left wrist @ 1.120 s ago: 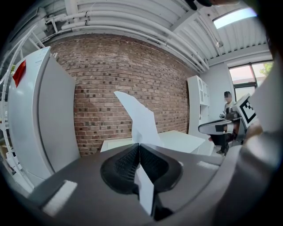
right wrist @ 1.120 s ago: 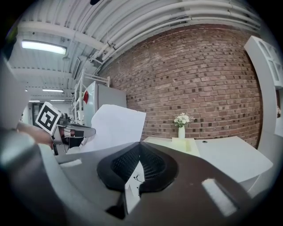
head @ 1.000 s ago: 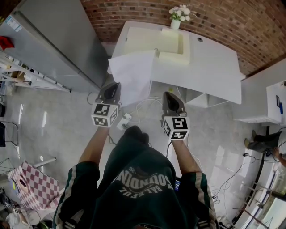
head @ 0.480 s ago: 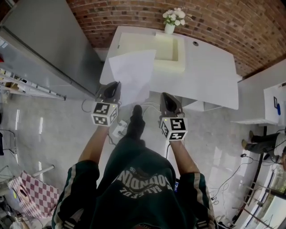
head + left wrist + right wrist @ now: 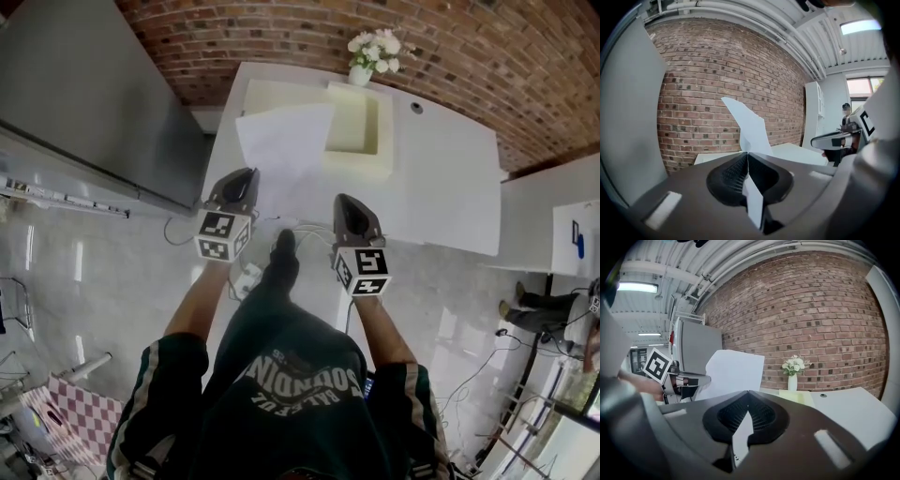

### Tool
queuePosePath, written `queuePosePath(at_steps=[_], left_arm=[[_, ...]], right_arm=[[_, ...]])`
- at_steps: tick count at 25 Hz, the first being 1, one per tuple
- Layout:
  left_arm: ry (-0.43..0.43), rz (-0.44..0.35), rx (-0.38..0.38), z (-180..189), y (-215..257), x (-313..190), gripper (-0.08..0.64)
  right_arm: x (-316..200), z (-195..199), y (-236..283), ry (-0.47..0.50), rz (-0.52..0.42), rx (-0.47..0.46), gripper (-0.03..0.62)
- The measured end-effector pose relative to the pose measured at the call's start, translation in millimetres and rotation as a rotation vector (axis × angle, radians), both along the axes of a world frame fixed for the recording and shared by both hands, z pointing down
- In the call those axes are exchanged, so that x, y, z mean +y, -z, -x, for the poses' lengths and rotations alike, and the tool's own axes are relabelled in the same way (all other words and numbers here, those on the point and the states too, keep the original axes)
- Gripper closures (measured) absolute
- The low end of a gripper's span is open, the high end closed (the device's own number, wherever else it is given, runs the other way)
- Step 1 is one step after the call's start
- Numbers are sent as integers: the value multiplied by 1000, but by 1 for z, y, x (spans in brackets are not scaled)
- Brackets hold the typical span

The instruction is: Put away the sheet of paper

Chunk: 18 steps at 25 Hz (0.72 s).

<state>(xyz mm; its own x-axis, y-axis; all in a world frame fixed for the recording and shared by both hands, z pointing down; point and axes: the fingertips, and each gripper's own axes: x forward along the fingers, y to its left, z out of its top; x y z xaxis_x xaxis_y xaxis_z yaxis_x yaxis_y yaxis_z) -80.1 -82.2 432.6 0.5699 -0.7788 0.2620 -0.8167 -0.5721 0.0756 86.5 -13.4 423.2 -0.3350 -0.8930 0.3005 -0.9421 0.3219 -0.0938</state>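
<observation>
Over the near-left part of the white table (image 5: 450, 169), the sheet of paper (image 5: 281, 141) is held up, with its near edge pinched in the left gripper (image 5: 241, 176). From those jaws the sheet reaches toward the far side, so its long axis runs from near to far. In the left gripper view it rises tilted above the closed tips. Seen from above, its far part covers the left part of the cream tray (image 5: 361, 165), which stands on the table farther away than both grippers.

We judge that this relation matters most: the open part of the tray is ahead and slightly to the right of the left gripper, so the sheet must go far and right to get in. The right gripper (image 5: 347, 200) is to the right of the sheet and apart from it. Its jaws are pressed together, and no paper rises past its tips. A vase of flowers (image 5: 367, 58) stands behind the tray, by the brick wall (image 5: 469, 47).
</observation>
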Motion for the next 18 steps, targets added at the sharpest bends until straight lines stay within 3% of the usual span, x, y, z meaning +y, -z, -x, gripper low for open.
queuePosePath(at_steps=[10,18], left_arm=[[-48,29,7,-7,-6,-109,548],[-74,31,9,-7,-8,-151,548]], right_arm=[[-103,1,5,-13,22,18,592],[-135,1,-9,-34,45,18,592]])
